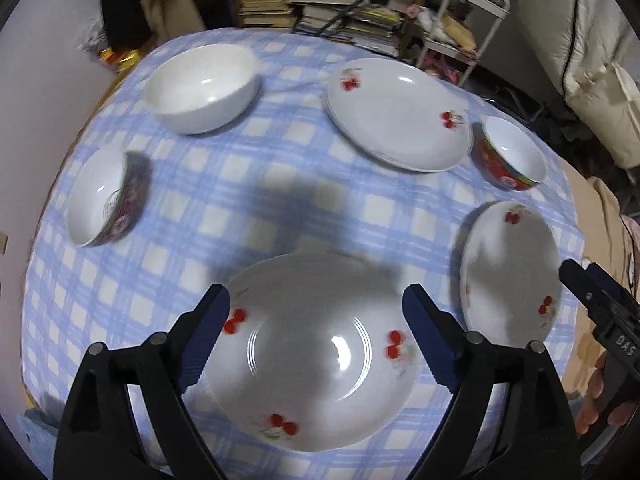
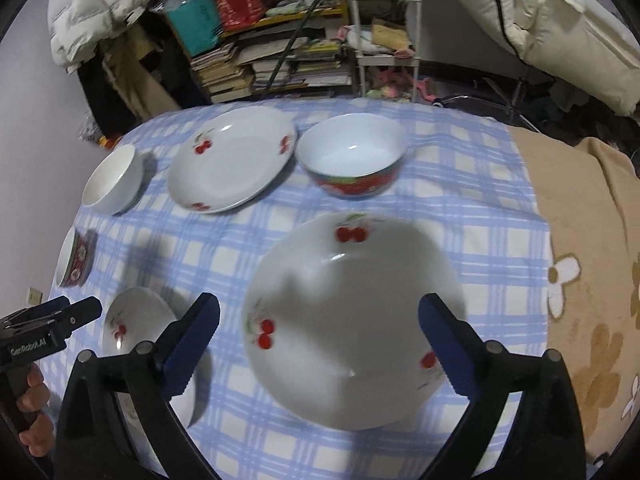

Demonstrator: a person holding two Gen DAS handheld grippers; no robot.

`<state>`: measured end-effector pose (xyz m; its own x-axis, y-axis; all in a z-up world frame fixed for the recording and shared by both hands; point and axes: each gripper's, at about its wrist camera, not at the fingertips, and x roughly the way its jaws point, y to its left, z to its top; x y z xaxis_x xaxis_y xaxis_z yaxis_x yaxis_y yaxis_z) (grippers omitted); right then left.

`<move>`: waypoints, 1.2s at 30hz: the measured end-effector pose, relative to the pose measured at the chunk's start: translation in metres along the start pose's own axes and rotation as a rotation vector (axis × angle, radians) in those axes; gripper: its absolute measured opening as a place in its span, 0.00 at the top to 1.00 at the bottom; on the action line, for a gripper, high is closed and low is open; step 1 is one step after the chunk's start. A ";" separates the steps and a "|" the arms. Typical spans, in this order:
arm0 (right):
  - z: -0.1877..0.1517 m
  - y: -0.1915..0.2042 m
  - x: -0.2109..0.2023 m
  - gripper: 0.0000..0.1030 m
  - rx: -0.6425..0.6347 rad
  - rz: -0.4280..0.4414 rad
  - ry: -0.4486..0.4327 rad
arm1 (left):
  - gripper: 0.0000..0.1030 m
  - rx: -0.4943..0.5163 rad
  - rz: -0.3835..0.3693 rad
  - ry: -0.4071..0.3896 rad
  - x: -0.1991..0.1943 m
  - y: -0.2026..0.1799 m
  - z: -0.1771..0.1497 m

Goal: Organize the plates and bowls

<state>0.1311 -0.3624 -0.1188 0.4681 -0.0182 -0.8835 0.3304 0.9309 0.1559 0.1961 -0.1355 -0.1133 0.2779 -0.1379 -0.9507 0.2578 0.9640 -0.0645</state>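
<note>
Hovering over the blue-checked tablecloth [image 1: 280, 152], both tools gape empty: the left gripper [image 1: 316, 332] above one white cherry-printed plate [image 1: 316, 360], the right gripper [image 2: 320, 340] above another [image 2: 352, 312]. Nothing looks stacked yet; next, I reckon, jaws must straddle a rim.

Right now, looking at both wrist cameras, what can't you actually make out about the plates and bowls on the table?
- Near cherry plate: its sides are covered by the left gripper fingers in the left wrist view.
- Same plate, right wrist view: its lower part is hidden behind a right gripper finger.
- Dark patterned bowl: motion blur smears its pattern.
- Red bowl: outside design too blurred to read.
</note>
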 end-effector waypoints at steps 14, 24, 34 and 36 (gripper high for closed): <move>0.000 -0.072 0.014 0.00 0.037 -0.090 0.054 | 0.16 0.111 -0.012 0.025 0.026 -0.071 0.011; -0.010 -0.084 0.047 0.07 0.069 -0.023 0.135 | 0.22 0.183 0.004 0.087 0.058 -0.108 0.008; -0.016 -0.097 0.062 0.20 0.105 -0.006 0.175 | 0.25 0.174 -0.028 0.134 0.079 -0.123 0.009; -0.016 -0.100 0.062 0.24 0.117 0.012 0.170 | 0.29 0.167 -0.028 0.137 0.083 -0.123 0.009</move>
<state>0.1137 -0.4503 -0.1962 0.3308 0.0637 -0.9415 0.4232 0.8817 0.2083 0.1962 -0.2673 -0.1811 0.1430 -0.1209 -0.9823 0.4168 0.9076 -0.0511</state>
